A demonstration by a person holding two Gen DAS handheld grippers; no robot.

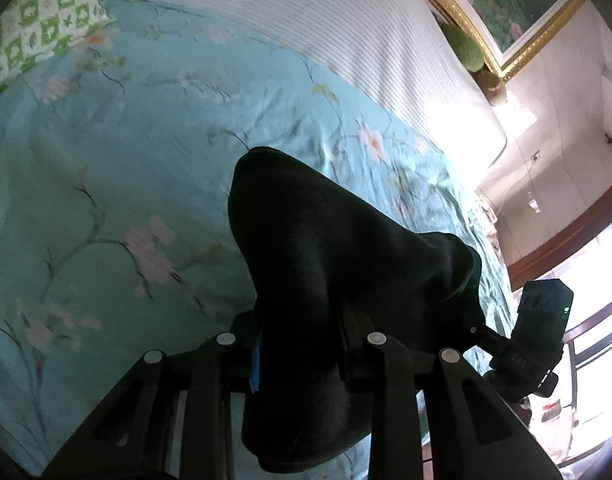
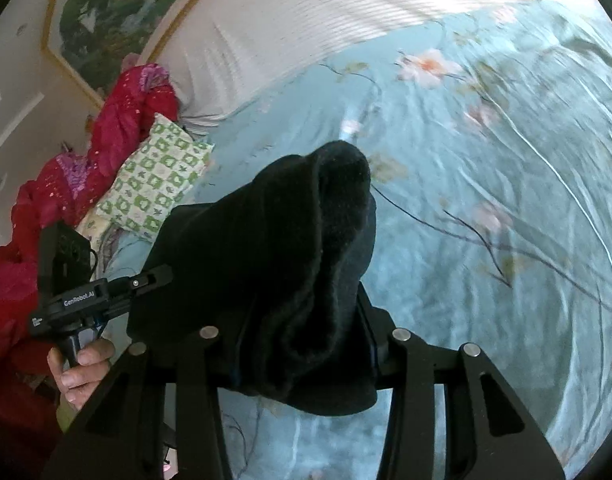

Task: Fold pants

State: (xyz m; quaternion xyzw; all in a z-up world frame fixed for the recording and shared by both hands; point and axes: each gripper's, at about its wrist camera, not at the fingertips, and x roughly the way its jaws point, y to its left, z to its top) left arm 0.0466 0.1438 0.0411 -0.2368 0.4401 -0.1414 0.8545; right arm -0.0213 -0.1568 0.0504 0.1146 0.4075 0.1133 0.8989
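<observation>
Both claws pinch the dark pants (image 1: 326,280), held up off the floral bedspread (image 1: 106,180). The left gripper (image 1: 298,344) and right gripper (image 2: 302,344) each have cloth bunched between their fingers. The fabric spans sideways between them, draping forward and down from each claw.

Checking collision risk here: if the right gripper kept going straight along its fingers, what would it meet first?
The right gripper already clamps the black pants; beyond them, probably the floral bedsheet, though depth is unclear.
</observation>
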